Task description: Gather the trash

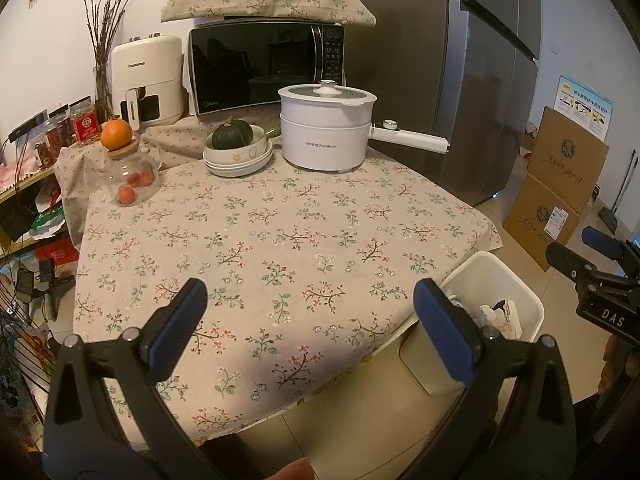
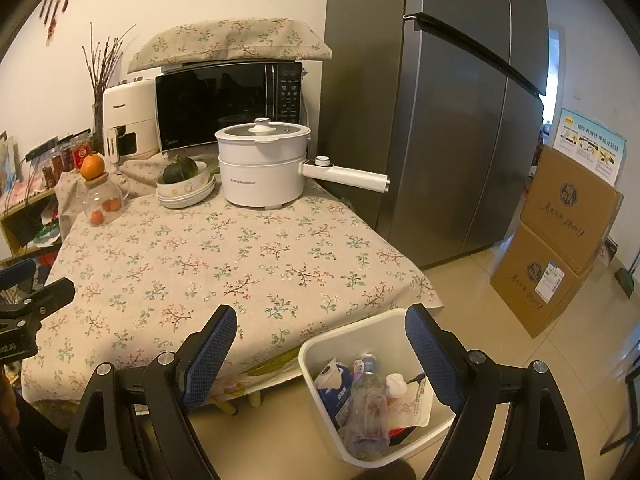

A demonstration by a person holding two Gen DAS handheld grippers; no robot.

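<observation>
A white trash bin (image 2: pixel 316 350) stands on the floor at the table's near right corner. It holds a clear plastic bottle (image 2: pixel 366 412), a blue-and-white packet (image 2: pixel 336 380), crumpled paper and a wrapper. The bin also shows in the left wrist view (image 1: pixel 516 284). My right gripper (image 2: pixel 320 334) is open and empty above the bin's near-left rim. My left gripper (image 1: pixel 310 312) is open and empty above the table's front part. The right gripper also shows at the right edge of the left wrist view (image 1: pixel 592 254).
The table (image 1: pixel 280 232) has a floral cloth. At its back stand a white electric pot (image 1: pixel 324 132), stacked bowls with a green squash (image 1: pixel 236 148), a glass jar with oranges (image 1: pixel 128 176), a microwave (image 1: pixel 264 68) and an air fryer (image 1: pixel 146 80). A fridge (image 2: pixel 440 120) and cardboard boxes (image 2: pixel 560 248) stand at right.
</observation>
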